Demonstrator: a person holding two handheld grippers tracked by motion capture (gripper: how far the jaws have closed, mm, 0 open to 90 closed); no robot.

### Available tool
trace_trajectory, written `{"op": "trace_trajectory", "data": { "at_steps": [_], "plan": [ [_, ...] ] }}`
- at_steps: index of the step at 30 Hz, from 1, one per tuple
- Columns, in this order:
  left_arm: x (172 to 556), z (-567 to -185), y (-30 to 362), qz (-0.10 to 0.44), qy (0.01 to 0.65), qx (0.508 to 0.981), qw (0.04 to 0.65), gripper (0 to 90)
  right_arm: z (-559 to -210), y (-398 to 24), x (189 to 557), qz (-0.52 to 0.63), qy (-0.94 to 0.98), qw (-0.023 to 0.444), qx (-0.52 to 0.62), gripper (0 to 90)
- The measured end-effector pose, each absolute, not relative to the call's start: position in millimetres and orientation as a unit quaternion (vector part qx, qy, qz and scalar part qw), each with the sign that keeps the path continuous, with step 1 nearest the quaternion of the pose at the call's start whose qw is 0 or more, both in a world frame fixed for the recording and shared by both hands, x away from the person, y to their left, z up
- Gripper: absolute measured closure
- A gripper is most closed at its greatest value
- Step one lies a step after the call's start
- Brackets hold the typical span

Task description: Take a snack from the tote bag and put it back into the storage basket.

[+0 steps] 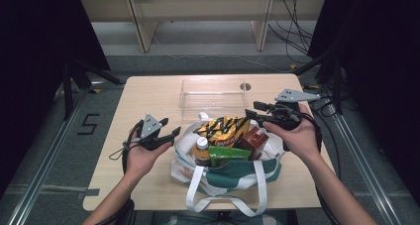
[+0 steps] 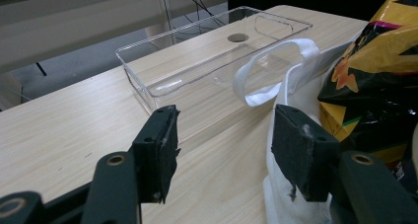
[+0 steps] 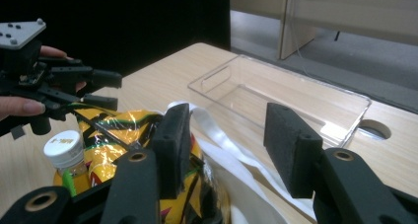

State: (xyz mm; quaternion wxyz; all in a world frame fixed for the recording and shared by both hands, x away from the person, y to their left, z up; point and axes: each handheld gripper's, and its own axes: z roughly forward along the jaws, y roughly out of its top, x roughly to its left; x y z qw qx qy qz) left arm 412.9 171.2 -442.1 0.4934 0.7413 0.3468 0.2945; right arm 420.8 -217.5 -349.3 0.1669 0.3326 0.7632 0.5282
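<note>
Here the white and green tote bag point(image 1: 225, 173) sits at the table's near edge. Left of the bag, the left gripper point(image 1: 171, 135) hovers with jaws wide and empty, just beside the bag's rim. Inside the bag stand a bottle point(image 1: 201, 149), a yellow snack packet point(image 1: 224, 130) and a brown box point(image 1: 254, 140). Right of the bag, above its rim, the right gripper point(image 1: 253, 111) is spread with nothing between its jaws. Behind the bag lies a clear tray point(image 1: 214, 93).

High view from above the person's side, looking forward and down over the whole table point(image 1: 148, 93), each gripper view riding low and close behind its own black jaws, both facing the clear tray point(image 2: 197, 71) and white tote bag point(image 3: 231, 160), shared with the high view
</note>
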Motion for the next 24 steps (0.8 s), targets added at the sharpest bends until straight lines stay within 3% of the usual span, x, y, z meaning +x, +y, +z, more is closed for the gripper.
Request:
{"op": "trace_trajectory", "data": {
  "at_steps": [24],
  "plan": [
    [412.3,-442.2,170.7,0.293,0.348,0.743,0.491,42.6,-359.6,-198.7,426.6,0.498,0.794,0.124,0.326,61.2]
  ]
}}
